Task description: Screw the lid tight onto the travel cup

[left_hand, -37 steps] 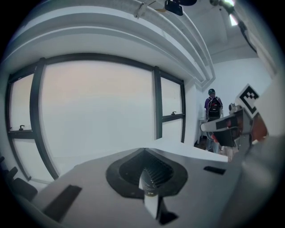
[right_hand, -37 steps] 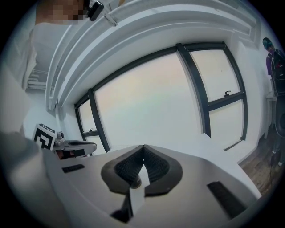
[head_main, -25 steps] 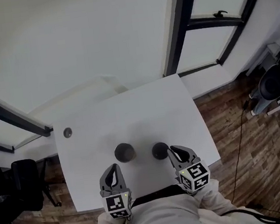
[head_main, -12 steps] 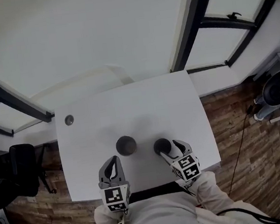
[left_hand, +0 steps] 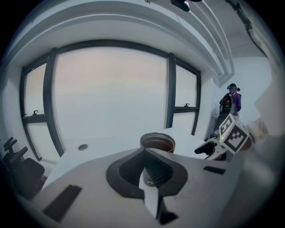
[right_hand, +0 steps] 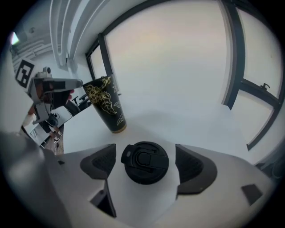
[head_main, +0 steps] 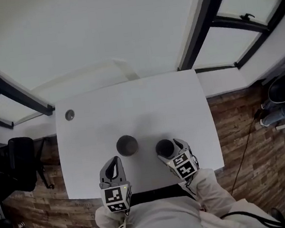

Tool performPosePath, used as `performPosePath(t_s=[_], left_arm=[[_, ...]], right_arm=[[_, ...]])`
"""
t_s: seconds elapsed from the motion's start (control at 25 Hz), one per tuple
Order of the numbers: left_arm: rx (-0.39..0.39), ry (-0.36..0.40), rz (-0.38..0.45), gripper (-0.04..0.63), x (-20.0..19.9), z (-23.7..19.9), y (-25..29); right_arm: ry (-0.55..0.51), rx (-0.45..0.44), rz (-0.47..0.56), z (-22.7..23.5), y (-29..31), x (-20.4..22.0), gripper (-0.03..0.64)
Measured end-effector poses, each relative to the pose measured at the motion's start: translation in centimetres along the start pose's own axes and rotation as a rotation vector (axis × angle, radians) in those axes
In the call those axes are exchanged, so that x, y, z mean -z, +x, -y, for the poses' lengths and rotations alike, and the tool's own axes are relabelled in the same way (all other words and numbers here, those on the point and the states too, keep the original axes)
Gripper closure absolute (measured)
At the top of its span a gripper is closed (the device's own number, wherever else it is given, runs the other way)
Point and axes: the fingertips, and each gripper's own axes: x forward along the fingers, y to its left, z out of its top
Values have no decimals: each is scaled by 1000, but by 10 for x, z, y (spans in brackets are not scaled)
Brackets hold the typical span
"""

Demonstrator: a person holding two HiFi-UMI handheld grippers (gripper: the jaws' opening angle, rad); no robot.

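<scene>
With the left gripper (left_hand: 149, 178) clenched empty, the right gripper (right_hand: 143, 171), jaws just opening, straddles the lid (right_hand: 145, 159), seemingly untouched; an off-centre pinch could skid it.

The white table (head_main: 131, 107) carries an open cup (head_main: 127, 145) and a black lid (head_main: 164, 147), which lies flat near it. A small round disc (head_main: 69, 114) lies near the far left corner.

tall black travel cup (right_hand: 106, 104) with gold pattern: upright on white surface (head_main: 131, 107), mouth uncovered, metal rim, dark brownish inside. round black plastic lid (right_hand: 145, 162) with flip tab: lying flat on surface, top side up, right of cup in head view, near cup but apart, close to surface's near edge.
</scene>
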Motion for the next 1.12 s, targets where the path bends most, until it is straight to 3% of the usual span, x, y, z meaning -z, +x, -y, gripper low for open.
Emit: performPosePath(t_s=[0.2,0.44,1.12], left_arm=[[23,14,0,588,1,-2,3],[44,7,-19,588,6,-3,2],[37,-24,-33,588,17,-13,0]], right_arm=[[-62,10,-104,2,17,17,201],[-87,4,-159,-4,25,26,196],[-49,-15,-202,-1,46,28,196]])
